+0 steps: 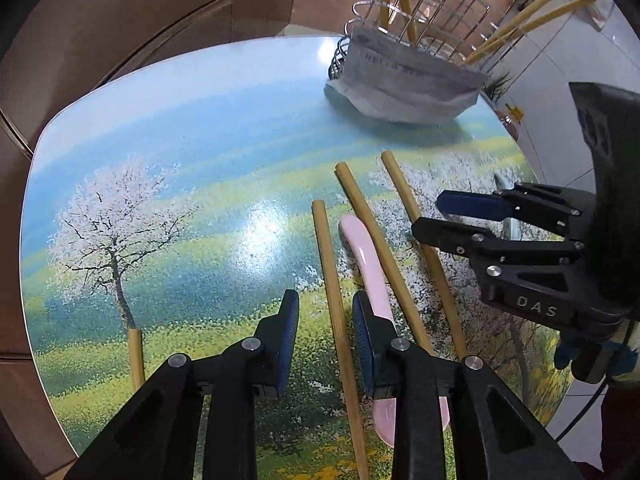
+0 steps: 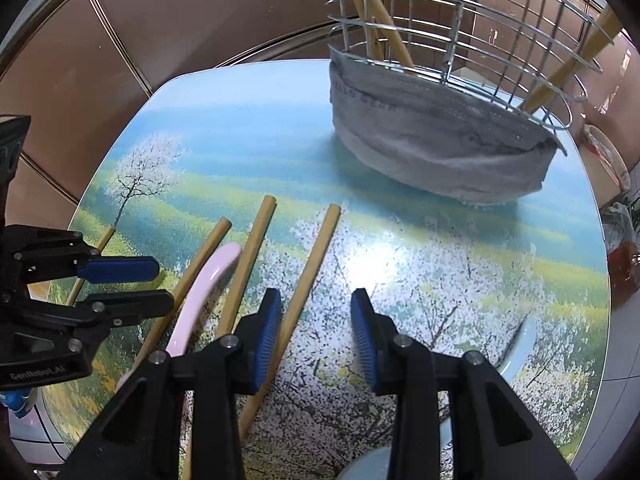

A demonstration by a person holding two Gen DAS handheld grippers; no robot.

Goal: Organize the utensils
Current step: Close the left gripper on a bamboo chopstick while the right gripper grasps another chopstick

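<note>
Several bamboo chopsticks lie on the printed table [image 1: 180, 160]. One chopstick [image 1: 332, 280] runs between the jaws of my left gripper [image 1: 325, 320], which stands open; its pads do not touch the stick. A pink spoon [image 1: 366, 256] lies just right of it, partly under the right finger. My right gripper [image 2: 316, 312] is open too, over another chopstick [image 2: 316, 248] that passes close to its left pad. A pale blue spoon [image 2: 520, 348] lies to its right. Each view shows the other gripper: right gripper [image 1: 428, 218], left gripper [image 2: 162, 286].
At the far side of the table stands a wire basket [image 2: 460, 20] holding a few chopsticks, with a grey cloth [image 2: 432, 140] wrapped around its base. Brown floor tiles [image 2: 160, 20] lie beyond the table edge. A lone chopstick [image 1: 136, 360] lies at the near left.
</note>
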